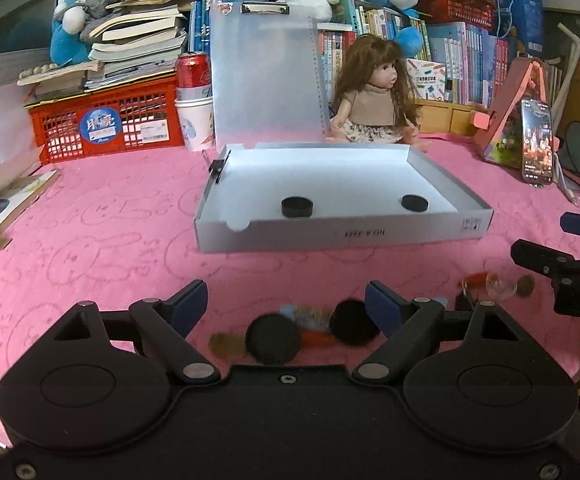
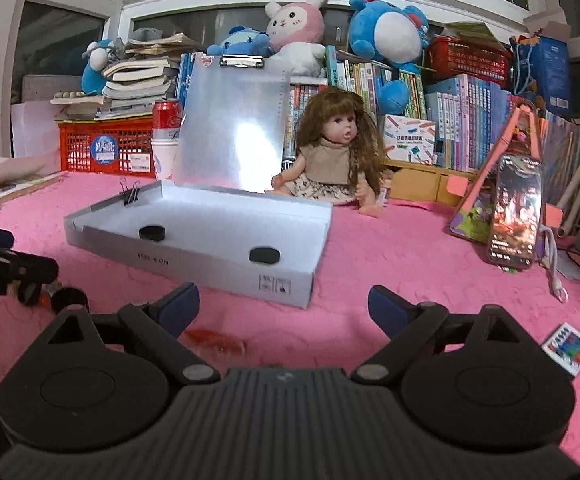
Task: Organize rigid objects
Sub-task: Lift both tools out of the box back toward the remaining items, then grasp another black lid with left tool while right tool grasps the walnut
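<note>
An open grey box (image 1: 341, 234) lies on the pink cloth with two black discs (image 1: 297, 206) (image 1: 414, 202) inside. Two more black discs (image 1: 272, 338) (image 1: 353, 322) lie on the cloth close under my left gripper (image 1: 284, 290), which is open and holds nothing. Blurred small items, one orange (image 1: 317, 338) and one brown (image 1: 224, 345), lie around them. In the right wrist view my right gripper (image 2: 282, 294) is open and empty in front of the box (image 2: 190, 258), with an orange item (image 2: 214, 338) on the cloth near its left finger. The right gripper (image 1: 557, 242) also shows at the left wrist view's right edge.
A doll (image 1: 371, 96), a clipboard (image 1: 266, 76), a red crate (image 1: 106, 124), a can on paper cups (image 1: 194, 100), books and plush toys line the back. A phone (image 2: 513, 216) leans at the right. A colourful card (image 2: 567, 348) and small clutter (image 1: 497, 284) lie on the cloth.
</note>
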A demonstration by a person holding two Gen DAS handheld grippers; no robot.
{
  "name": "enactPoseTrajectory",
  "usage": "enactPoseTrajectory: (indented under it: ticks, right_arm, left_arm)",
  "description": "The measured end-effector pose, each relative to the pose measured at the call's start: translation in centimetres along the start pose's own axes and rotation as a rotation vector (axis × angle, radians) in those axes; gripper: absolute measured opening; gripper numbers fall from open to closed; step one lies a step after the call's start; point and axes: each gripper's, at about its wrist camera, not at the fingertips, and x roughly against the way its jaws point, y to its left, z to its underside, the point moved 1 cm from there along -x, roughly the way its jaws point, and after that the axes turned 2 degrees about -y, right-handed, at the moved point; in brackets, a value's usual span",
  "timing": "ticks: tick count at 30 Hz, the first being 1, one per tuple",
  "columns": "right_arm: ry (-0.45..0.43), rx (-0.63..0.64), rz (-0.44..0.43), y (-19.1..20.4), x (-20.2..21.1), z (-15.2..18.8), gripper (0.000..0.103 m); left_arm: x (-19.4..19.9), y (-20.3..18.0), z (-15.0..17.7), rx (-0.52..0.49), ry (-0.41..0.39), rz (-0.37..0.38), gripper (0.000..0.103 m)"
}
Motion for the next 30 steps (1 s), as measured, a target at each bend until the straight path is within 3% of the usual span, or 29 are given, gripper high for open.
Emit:
enactPoseTrajectory:
  ticks: [3, 9, 14, 18, 22, 30]
  right_arm:
    - [0.009, 0.007, 0.001, 0.0, 0.5, 0.8, 0.090]
    - [0.038, -0.002, -0.003, -0.1, 0.9, 2.0, 0.081]
    - [0.067, -0.005, -0.008, 0.1, 0.8, 2.7, 0.068]
    - [0.069, -0.006, -0.010, 0.3, 0.7, 2.8, 0.063]
    - [0.078, -0.017, -0.011, 0.3, 0.4, 2.8, 0.052]
    - [0.090, -0.043, -0.008, 0.2, -0.1, 2.9, 0.041]
  left_arm:
    - [0.3, 0.2, 0.8, 0.000, 0.005, -0.011, 0.083]
    - [0.8, 0.6, 1.7, 0.002, 0.011, -0.024, 0.066]
    - [0.9, 0.5, 1.7, -0.001, 0.029, -0.001, 0.044]
    - [1.1, 0.0, 1.9, -0.001, 0.043, 0.040, 0.044]
    - [0.6, -0.1, 2.2, 0.009, 0.061, 0.028, 0.041]
    - [-0.7, 0.6, 2.0, 0.030, 0.056, -0.016, 0.042]
